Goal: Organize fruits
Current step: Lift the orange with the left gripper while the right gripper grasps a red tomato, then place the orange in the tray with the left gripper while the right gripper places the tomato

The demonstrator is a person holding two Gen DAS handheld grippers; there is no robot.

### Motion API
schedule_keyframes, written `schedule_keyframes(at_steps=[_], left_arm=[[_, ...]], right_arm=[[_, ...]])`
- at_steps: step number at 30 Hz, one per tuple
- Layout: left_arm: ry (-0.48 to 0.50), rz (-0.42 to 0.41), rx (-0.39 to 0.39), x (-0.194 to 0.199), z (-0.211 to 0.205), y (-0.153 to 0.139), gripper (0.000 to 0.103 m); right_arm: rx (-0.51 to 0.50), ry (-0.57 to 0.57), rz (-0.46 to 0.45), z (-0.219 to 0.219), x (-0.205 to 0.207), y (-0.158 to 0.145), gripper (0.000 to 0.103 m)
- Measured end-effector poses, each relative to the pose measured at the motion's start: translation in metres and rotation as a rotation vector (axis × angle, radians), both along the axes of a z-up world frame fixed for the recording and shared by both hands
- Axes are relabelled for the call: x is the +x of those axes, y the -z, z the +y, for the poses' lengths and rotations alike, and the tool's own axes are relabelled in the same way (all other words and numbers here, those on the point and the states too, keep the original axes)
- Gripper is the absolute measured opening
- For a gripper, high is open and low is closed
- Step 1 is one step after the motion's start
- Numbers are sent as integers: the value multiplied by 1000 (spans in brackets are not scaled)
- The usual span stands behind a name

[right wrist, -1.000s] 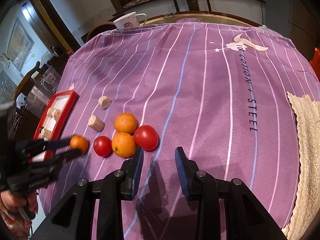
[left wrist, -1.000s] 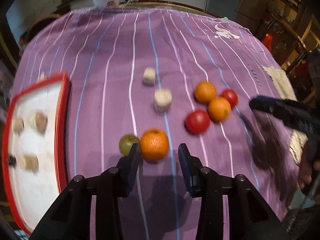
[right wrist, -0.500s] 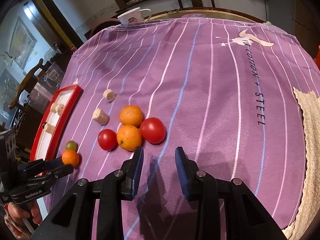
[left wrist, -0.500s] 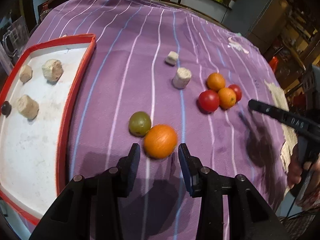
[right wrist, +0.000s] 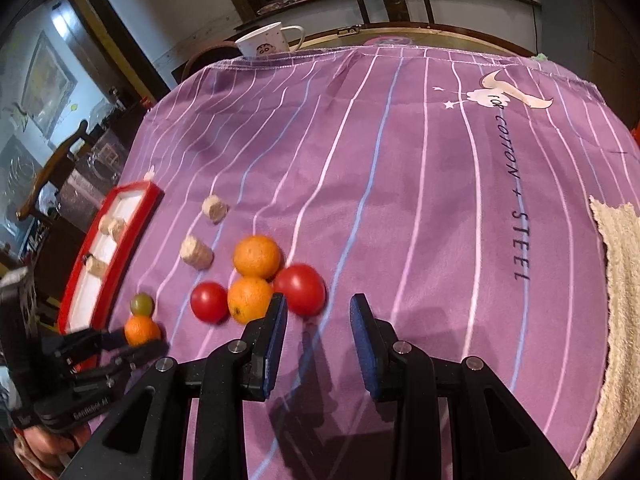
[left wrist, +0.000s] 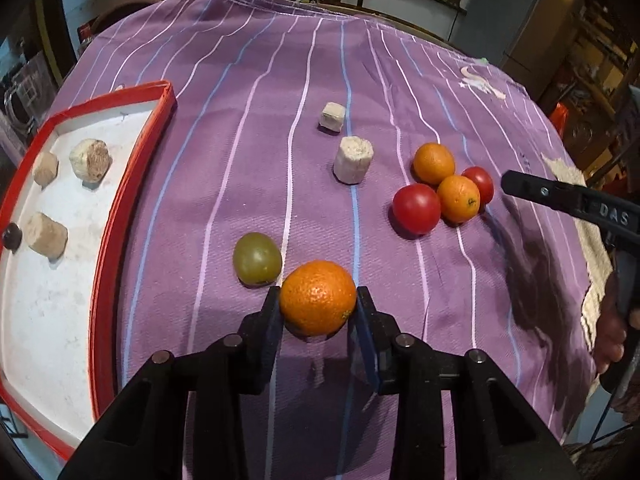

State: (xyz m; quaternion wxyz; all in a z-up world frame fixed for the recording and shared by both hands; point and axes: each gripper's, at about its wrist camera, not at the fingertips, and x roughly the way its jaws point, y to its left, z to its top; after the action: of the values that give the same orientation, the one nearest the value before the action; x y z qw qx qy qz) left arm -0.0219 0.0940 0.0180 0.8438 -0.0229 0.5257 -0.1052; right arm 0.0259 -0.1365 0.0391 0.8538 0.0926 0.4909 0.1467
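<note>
My left gripper is shut on an orange and holds it low over the purple cloth, beside a green fruit. It also shows in the right wrist view with the orange. A cluster of two oranges and two tomatoes lies to the right. My right gripper is open and empty, just behind that cluster. A red-rimmed white tray lies at the left.
Several cork-like pieces and a small dark fruit lie in the tray. Two more pieces lie on the cloth. A white mug stands at the far edge. A beige mat lies at the right.
My left gripper has swung with the orange toward the tray side and lowered next to the green fruit. My right gripper has edged closer to the fruit cluster.
</note>
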Motion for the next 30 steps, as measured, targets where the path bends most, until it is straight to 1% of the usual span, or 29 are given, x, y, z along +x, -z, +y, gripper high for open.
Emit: schedule_keyframes(at_steps=[2,4,6,8,11,14,20,25,27,30], left_arm=[[-7,1,-14,1,0,0,34],[-13,0,-16,2,-1,0,35],[-17,-3,-7,3,-3,0,35],[-25,-10,8,3,-6,0,35],[-40,-22,18,3,-7,1,34],[-56,-16,-5,1,-4,0,33],[-80,-26,-52,-8,7,-11,33],[-107,-55,-74,-17,28,-27,33],[-135,-66,-69,-19,45,-33,33],[-195,-73,-45,-20,78,-37,33]], right_arm=[[19,-6,2,4,8,0,36],[14,-30,11,13,17,3,36],[0,-40,41,20,24,11,36],[-8,-26,42,21,26,14,36],[11,-17,56,19,28,17,35],[0,-34,49,20,25,16,35],[34,-1,48,10,13,10,34],[45,17,23,11,0,-5,34],[53,9,13,17,-3,-12,34],[69,-27,-6,40,-6,-24,35]])
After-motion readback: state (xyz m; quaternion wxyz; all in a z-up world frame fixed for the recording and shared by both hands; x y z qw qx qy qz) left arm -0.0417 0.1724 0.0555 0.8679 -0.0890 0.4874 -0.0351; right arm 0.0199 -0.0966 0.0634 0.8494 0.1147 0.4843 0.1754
